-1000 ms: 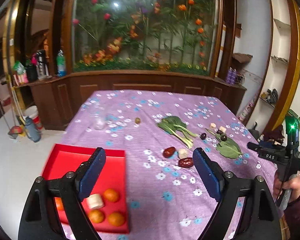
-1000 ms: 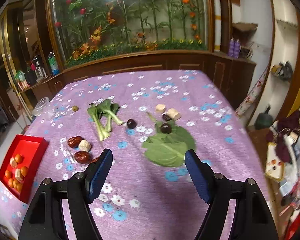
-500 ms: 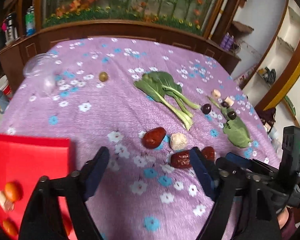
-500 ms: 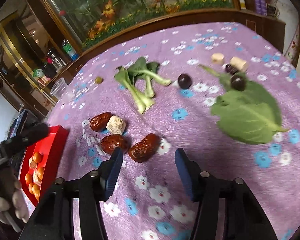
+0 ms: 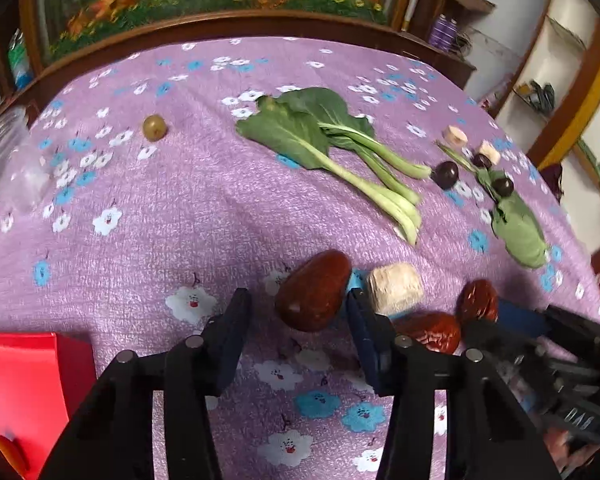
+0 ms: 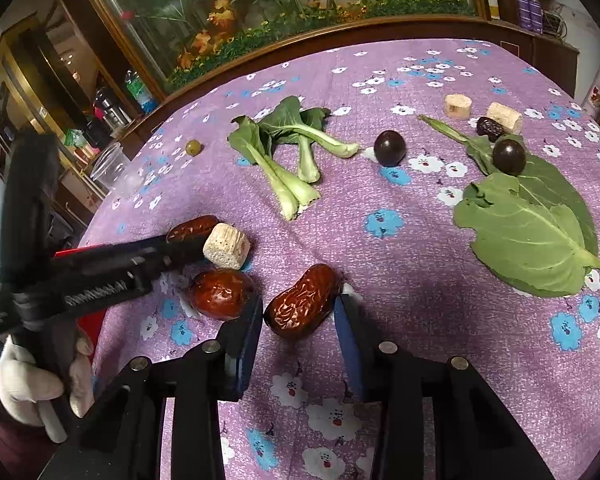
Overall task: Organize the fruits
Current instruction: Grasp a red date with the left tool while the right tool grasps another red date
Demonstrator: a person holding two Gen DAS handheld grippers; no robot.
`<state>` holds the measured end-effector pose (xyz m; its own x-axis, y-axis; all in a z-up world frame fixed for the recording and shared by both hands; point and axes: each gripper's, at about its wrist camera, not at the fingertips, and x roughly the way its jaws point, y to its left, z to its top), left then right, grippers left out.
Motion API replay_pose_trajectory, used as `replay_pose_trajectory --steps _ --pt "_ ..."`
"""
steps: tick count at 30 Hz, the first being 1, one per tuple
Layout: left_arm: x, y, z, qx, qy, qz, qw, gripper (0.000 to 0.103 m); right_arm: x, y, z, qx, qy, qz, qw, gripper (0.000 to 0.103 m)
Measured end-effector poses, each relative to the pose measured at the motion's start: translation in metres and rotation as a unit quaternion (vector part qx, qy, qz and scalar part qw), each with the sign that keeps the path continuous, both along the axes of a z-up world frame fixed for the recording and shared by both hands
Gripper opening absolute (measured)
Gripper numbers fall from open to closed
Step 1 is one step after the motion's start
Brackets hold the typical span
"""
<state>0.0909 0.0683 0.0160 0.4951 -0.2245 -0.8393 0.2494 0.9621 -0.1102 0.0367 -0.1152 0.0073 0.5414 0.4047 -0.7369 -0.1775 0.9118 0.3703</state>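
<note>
Both tools are down over the near cluster of red dates on the purple flowered desk [image 5: 228, 208]. The left hand-held gripper [image 5: 296, 316] straddles the leftmost date [image 5: 313, 295]; its jaws are closing with the fruit between them, the right pad at or very near the skin, the left pad apart from it, so nothing is clamped. The right hand-held gripper [image 6: 298, 322] brackets the wrinkled date [image 6: 303, 301] nearest the right wrist camera — its jaws are closing too, both pads close against the fruit's ends, though whether they press yet I cannot tell. A 3rd date [image 6: 220, 294] lies just left of it, and a pale cork-like chunk [image 6: 226, 246] sits behind, touching the left tool's finger.

These dates look light, small and leathery, with glossy wrinkled skin that likely yields a little but may slip if pinched near a tapered tip. Taking each across its plump middle seems safest, with modest squeeze. The red tray [image 5: 24, 392] at the near left edge is the probable destination. Greens and dark round fruits lie farther off, right.
</note>
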Motion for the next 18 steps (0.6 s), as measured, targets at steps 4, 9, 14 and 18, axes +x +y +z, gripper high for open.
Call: replay_pose_trajectory --steps 4,9,14,18 --pt "0.003 -0.007 0.0 0.02 -0.009 -0.009 0.9997 0.048 0.001 -0.003 -0.001 0.009 -0.001 0.0 1.0 0.039" --pt "0.007 -0.017 -0.003 0.032 -0.024 -0.016 0.9991 0.049 0.0 -0.003 -0.002 0.01 -0.01 0.001 1.0 0.04" --pt "0.004 -0.018 -0.001 0.048 -0.021 -0.009 0.9986 0.034 -0.001 -0.001 -0.001 0.003 -0.016 0.003 1.0 0.039" --pt "-0.008 -0.015 0.007 0.037 -0.032 0.003 0.9988 0.033 -0.001 -0.005 -0.002 0.018 -0.011 0.002 1.0 0.037"
